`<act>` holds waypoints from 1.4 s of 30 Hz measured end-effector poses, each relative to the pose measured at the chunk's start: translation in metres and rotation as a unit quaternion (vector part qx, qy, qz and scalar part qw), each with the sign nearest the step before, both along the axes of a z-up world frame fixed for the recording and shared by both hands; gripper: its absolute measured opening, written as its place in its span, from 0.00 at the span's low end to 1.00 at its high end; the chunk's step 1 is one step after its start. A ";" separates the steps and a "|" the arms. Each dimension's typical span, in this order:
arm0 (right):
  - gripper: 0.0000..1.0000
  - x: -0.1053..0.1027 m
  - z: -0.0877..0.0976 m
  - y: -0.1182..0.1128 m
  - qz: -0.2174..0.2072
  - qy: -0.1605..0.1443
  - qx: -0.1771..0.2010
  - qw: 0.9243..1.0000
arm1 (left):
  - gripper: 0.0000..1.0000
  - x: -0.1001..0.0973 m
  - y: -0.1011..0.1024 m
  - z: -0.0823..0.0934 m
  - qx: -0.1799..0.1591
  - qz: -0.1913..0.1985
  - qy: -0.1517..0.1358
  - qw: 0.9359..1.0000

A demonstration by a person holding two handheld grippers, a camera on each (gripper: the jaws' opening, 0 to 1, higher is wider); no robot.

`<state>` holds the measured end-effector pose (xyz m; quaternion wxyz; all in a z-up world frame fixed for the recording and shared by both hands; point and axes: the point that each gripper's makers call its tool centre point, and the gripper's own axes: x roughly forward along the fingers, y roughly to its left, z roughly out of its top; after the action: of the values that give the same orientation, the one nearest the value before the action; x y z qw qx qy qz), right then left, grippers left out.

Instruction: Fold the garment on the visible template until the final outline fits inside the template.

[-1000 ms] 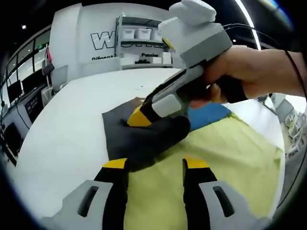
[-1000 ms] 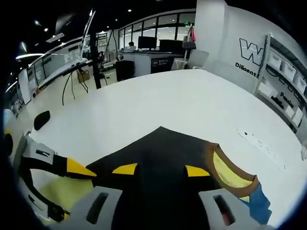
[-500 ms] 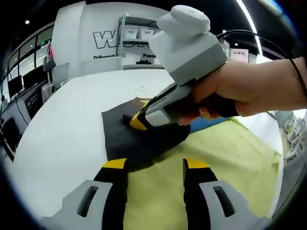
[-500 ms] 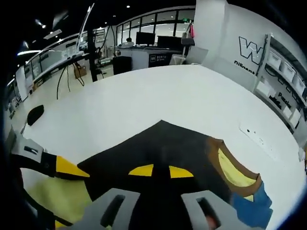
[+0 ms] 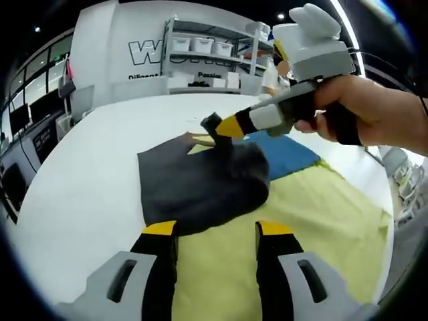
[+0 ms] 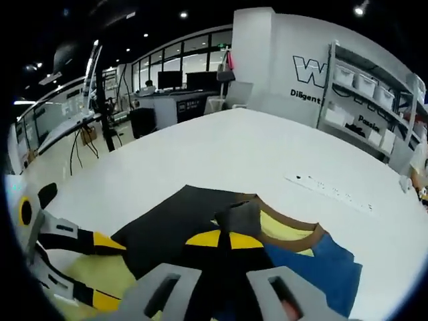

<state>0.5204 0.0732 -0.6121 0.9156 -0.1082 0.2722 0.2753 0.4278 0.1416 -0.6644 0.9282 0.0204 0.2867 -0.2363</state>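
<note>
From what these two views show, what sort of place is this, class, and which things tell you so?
Probably an open-plan lab or workshop: a wall with large lettering, shelving with storage bins, desks with monitors by big windows, and a large white table.

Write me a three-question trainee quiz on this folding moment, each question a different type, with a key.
1. True or false: the right gripper is shut on a pinch of the garment's black sleeve.
2. Multiple choice: the left gripper is (A) open, hanging over the yellow-green cloth; (B) shut on the sleeve; (C) resting on the power strip.
3. Fill in: in the left gripper view, just beyond the yellow-green part lies a ____ panel of the garment.

Key: 1 true; 2 A; 3 blue.
</note>
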 end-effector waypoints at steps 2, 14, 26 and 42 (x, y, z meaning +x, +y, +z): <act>0.00 -0.002 0.005 -0.012 -0.014 -0.005 0.002 1.000 | 0.40 -0.001 -0.001 0.000 0.001 -0.001 0.000 1.000; 0.00 0.002 0.031 -0.070 -0.084 -0.025 0.042 0.995 | 0.41 -0.003 -0.004 0.001 0.003 -0.007 0.000 1.000; 0.00 0.019 0.105 -0.069 -0.079 -0.097 0.057 0.990 | 0.39 0.001 -0.006 0.000 0.000 -0.007 -0.002 1.000; 0.00 -0.002 0.099 -0.100 -0.067 -0.105 0.043 0.991 | 0.40 0.014 -0.007 0.019 -0.191 0.070 0.007 0.979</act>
<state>0.5187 -0.0268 -0.5130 0.9594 -0.0787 0.1691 0.2115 0.4420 0.1348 -0.6459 0.9271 -0.1793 0.2439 -0.2210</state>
